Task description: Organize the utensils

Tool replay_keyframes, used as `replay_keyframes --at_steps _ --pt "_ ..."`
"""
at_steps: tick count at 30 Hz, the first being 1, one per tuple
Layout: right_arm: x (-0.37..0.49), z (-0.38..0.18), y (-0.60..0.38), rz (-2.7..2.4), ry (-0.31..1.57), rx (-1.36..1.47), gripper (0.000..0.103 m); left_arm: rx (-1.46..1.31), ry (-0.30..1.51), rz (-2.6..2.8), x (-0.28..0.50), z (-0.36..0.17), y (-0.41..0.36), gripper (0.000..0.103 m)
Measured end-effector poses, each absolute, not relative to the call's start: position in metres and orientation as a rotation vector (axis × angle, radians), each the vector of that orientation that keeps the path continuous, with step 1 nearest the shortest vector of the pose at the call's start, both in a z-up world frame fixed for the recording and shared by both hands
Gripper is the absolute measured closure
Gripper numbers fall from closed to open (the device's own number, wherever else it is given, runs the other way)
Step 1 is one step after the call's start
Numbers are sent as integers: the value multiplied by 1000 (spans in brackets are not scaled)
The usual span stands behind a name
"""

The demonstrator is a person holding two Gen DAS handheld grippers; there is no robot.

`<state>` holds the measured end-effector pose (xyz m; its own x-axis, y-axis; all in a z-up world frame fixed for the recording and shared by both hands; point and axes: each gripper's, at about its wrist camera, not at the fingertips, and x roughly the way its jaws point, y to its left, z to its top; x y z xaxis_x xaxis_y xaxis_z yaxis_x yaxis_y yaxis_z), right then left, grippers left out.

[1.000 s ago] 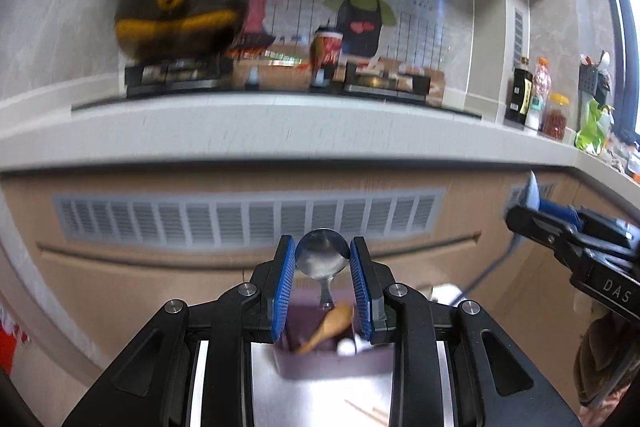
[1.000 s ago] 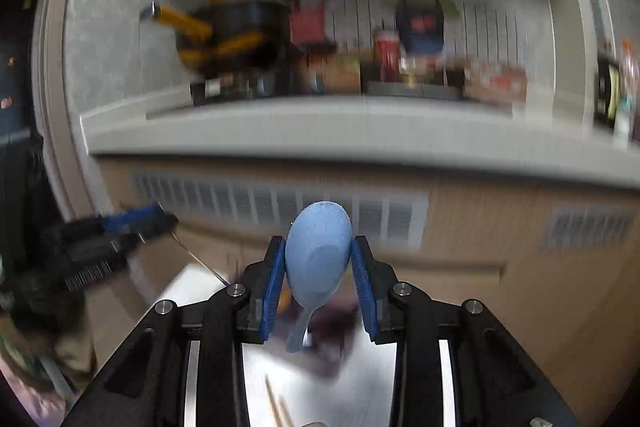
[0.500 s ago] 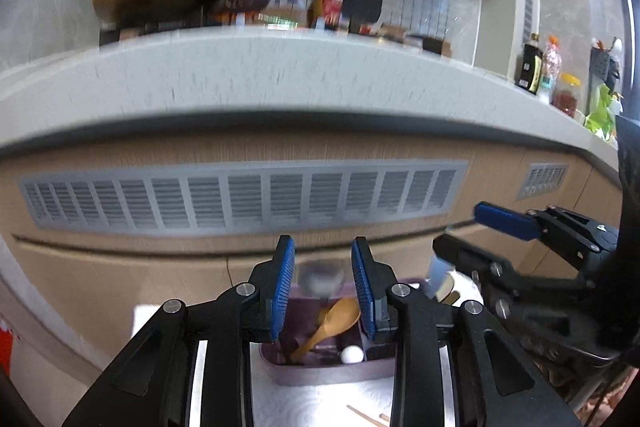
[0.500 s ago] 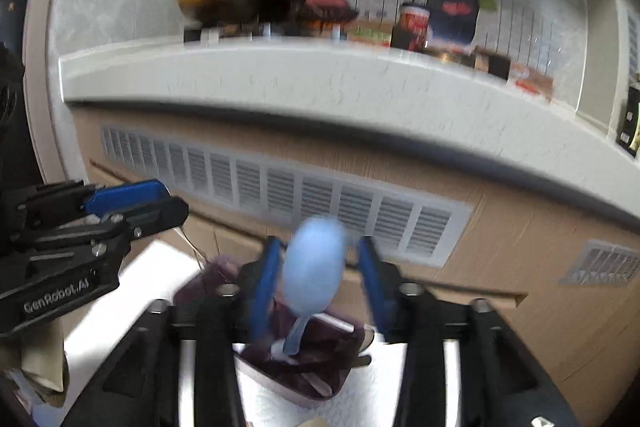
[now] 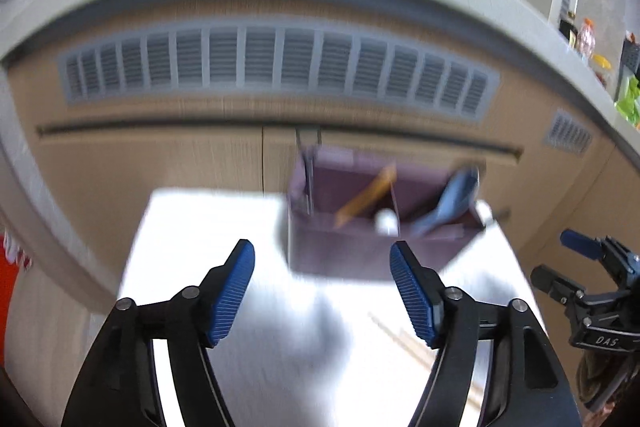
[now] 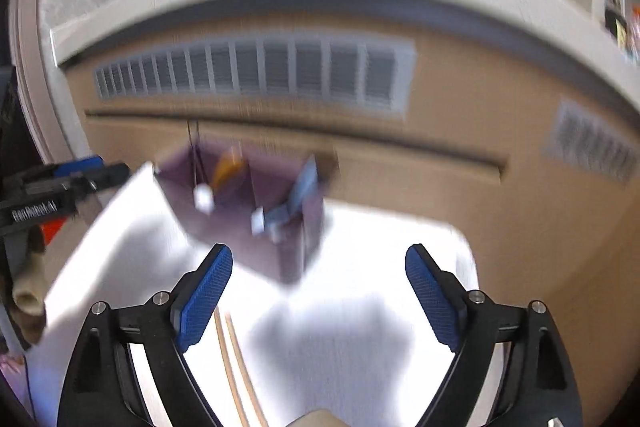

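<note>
While both tools (image 5: 322, 289) (image 6: 319, 293) gape, holder (image 5: 332, 247) near table (image 5: 192, 227) edge.

Utensil box (image 5: 376, 251) on the table's (image 5: 208, 227) far edge; 2 chopsticks (image 6: 236, 359) on the table nearer the cameras.

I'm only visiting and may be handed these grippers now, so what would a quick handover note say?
Left gripper: open, holding nothing.
Right gripper: open, holding nothing.
The purple organizer box stands at the far edge of the white table. In it: blue spoon in the right compartment, wooden spoon and a thin metal handle in the left.
Left to do: the chopsticks lie on the table; probably box them next.
</note>
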<state>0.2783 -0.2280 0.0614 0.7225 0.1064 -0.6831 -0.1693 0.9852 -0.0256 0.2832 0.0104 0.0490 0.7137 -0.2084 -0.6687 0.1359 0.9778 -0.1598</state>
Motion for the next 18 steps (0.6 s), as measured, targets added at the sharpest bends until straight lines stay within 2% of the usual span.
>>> replay_keyframes --at_steps 4,9,18 --pt "245 8 -234 150 892 -116 17 -73 878 -214 258 8 -5 27" --pt "218 -37 -228 150 981 -205 17 -58 959 -207 239 -22 -11 27" --pt "196 -55 -189 265 1032 -195 15 -82 1014 -202 233 -34 -6 25"
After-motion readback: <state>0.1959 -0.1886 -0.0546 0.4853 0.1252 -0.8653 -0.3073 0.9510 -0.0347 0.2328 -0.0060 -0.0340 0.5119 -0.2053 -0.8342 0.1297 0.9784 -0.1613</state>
